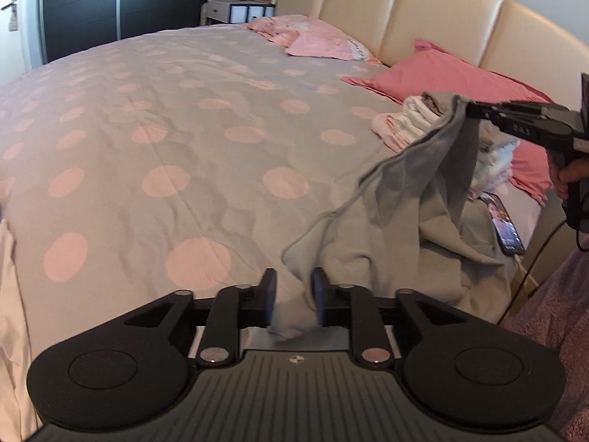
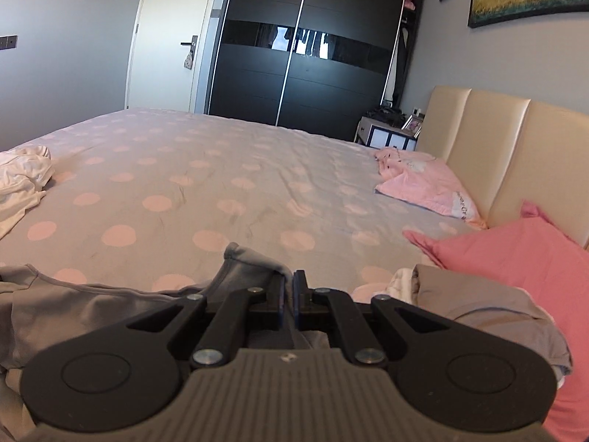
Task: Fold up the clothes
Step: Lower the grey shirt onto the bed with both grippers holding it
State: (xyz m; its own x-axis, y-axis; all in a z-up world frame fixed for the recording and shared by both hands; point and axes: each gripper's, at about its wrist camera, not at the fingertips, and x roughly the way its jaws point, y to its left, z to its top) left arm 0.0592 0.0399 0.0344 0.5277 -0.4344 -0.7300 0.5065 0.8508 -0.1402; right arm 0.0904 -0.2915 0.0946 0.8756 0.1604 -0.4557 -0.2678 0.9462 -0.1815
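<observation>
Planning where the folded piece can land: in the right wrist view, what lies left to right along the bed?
White crumpled clothes → grey garment → right claw pinching its edge → folded clothes stack → dark pink pillow.

Grey garment (image 1: 405, 199): soft matt knit cloth, creased, one edge lying between the left gripper (image 1: 293, 296) jaws. Gripper bodies: matt black plastic, with bright metal pivot pins. Duvet cover (image 1: 184, 147) beyond the jaws: smooth matt cotton-like cloth. Headboard (image 1: 441, 18): glossy, leather-like panels.
</observation>
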